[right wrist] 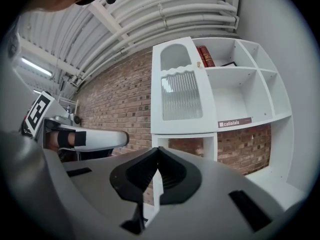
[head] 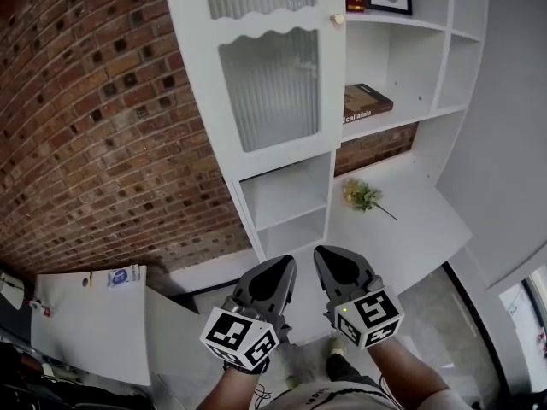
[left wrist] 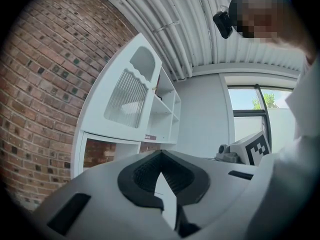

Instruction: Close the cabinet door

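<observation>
Brick wall (head: pixel 102 126) backs the white cabinet (head: pixel 389 62), whose ribbed-glass door (head: pixel 273 88) covers the upper left bay, apparently shut, but with left gripper (head: pixel 280 267) and right gripper (head: pixel 329 259) both closed, empty and well clear, an unlatched door could drift open at its knob (head: pixel 338 19).

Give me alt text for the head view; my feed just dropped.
A white cabinet door with ribbed glass and a small knob looks closed, beside a brick wall. Open shelves to its right hold a book. Below, the left gripper and right gripper, both shut and empty, point toward the door without touching it.
</observation>
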Demonstrator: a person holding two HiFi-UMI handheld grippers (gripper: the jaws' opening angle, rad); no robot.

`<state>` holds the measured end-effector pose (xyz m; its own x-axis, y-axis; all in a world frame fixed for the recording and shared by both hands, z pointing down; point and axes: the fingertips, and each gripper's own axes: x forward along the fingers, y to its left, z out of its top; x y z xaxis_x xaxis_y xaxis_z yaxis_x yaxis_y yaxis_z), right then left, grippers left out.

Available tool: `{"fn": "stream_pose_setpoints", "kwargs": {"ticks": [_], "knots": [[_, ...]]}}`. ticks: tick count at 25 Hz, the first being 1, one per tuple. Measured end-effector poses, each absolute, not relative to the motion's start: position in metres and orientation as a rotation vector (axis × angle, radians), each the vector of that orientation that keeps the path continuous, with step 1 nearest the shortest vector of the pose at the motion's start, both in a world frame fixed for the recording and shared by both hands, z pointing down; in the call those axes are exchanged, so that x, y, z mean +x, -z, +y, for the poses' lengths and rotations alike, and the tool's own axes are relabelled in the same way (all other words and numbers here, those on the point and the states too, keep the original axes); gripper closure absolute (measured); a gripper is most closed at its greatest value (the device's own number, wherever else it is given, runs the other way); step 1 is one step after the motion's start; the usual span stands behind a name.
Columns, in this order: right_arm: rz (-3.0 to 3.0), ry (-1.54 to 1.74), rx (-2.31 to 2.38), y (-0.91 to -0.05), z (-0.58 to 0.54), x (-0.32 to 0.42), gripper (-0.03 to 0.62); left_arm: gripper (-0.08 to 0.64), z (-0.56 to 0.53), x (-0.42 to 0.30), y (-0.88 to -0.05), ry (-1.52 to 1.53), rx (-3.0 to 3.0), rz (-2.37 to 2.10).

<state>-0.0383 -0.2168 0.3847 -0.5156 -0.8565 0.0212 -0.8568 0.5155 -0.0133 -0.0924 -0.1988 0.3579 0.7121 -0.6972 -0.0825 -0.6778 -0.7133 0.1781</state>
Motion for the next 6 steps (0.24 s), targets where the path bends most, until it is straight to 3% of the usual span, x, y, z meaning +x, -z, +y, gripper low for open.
{"fn": "stream_pose_setpoints", "kwargs": {"ticks": [6], "knots": [[-2.728,-0.042,1.535,-0.3833,-0.2129,-0.0492,0.575,0.549,-0.1944,-0.1013,-0.3522,0.208,2.775,-1.133]]}}
